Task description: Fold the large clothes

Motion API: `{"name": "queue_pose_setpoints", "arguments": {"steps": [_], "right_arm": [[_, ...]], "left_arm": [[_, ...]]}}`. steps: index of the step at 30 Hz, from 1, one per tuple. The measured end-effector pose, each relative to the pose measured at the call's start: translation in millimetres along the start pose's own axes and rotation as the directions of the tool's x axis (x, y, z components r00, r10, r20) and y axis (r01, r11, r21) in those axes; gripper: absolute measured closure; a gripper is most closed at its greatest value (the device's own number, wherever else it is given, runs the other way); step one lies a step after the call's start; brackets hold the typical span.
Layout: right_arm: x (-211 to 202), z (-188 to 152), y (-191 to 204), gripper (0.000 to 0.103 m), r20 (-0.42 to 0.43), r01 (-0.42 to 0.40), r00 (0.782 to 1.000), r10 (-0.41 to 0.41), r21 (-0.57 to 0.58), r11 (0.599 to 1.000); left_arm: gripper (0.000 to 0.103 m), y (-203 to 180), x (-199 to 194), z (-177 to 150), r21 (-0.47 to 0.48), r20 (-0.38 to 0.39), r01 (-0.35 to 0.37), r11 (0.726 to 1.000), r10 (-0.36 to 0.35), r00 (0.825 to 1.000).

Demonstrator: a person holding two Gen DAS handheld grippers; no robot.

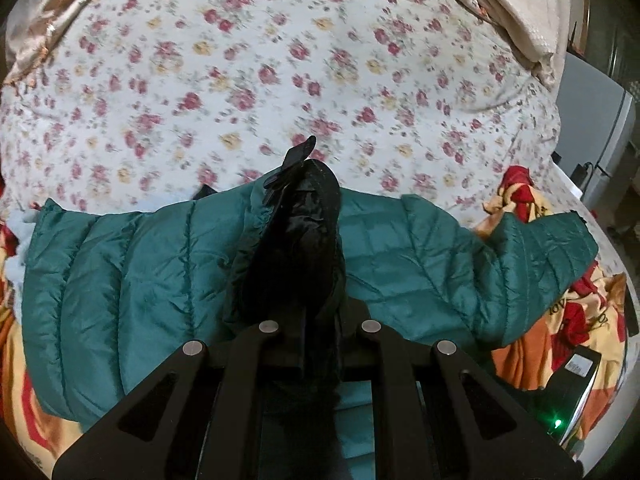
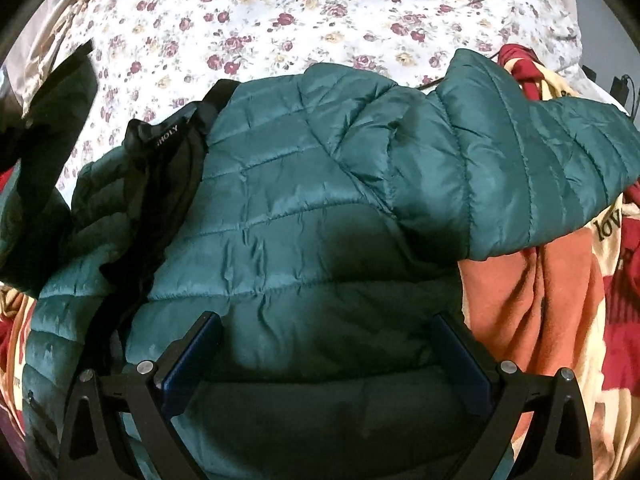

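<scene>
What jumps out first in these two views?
The teal quilted jacket sprawls across the middle of the bed, one sleeve flung right. The left hand-held gripper is shut on its black lining. Beyond lies a floral bedsheet; the right hand-held gripper gapes over the hem.

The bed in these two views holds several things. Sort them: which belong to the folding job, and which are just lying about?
Job:
teal puffer jacket
left gripper, jaws shut on its black lining
right gripper, jaws open over it

Lying about:
floral quilt
red-and-orange blanket
beige cloth
</scene>
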State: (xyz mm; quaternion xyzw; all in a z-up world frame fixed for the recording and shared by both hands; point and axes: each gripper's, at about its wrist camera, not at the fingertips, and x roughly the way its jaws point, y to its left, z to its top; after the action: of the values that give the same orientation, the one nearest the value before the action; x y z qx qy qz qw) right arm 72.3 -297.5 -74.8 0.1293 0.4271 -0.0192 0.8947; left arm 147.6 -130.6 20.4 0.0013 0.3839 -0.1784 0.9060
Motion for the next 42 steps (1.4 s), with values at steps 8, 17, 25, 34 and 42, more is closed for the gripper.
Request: {"name": "queue_pose_setpoints", "arguments": {"steps": [8, 17, 25, 34, 42], "right_arm": [[3.7, -0.3, -1.2, 0.000, -0.002, -0.002, 1.000, 0.002, 0.006, 1.000], [6.1, -3.1, -0.2, 0.000, -0.007, 0.007, 1.000, -0.007, -0.002, 1.000], [10.5, -3.6, 4.6, 0.000, -0.021, 0.034, 0.999, -0.034, -0.026, 0.999], [1.7, 5.2, 7.0, 0.000, -0.026, -0.008, 1.000, 0.007, -0.037, 0.999], [-16.5, 20.8, 42.3, 0.000, 0.046, -0.115, 0.992, 0.121, -0.123, 0.986]], "left_arm": [[0.094, -10.3, 29.9, -6.3, -0.006, -0.047, 0.043, 0.999, -0.043, 0.998], [0.094, -4.3, 52.8, -17.8, -0.014, -0.090, 0.045, 0.999, -0.046, 0.995], [0.056, 14.3, 54.4, -14.3, -0.111, -0.113, 0.127, 0.986, -0.140, 0.984], [0.030, 69.4, 12.6, -2.6, -0.267, -0.034, 0.232, 0.935, -0.250, 0.968], [0.030, 136.9, -29.3, -15.1, -0.257, 0.018, 0.085, 0.963, -0.083, 0.996]]}}
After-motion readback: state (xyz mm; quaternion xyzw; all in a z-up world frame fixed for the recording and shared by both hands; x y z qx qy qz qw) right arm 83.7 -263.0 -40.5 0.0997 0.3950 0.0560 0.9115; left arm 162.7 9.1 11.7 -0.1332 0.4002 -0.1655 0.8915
